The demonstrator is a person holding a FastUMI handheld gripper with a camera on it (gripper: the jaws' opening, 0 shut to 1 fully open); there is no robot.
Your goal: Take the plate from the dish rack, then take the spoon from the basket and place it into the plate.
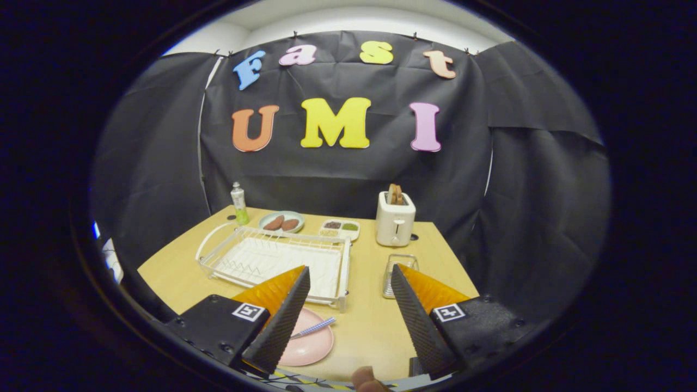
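A pink plate (311, 344) lies on the wooden table (370, 326) in front of the white wire dish rack (272, 258), partly hidden behind my left finger. A spoon (313, 328) with a blue-white handle rests across the plate. The small wire basket (399, 272) stands to the right of the rack, just beyond my right finger. My gripper (348, 275) is open, held above the table with nothing between its fingers; the plate sits below and left of the gap.
At the back stand a white toaster (395, 219) with bread, a divided tray (341, 227) of foods, a green plate (281, 221) with two brown pieces and a small bottle (238, 203). A fingertip (366, 379) shows at the near table edge.
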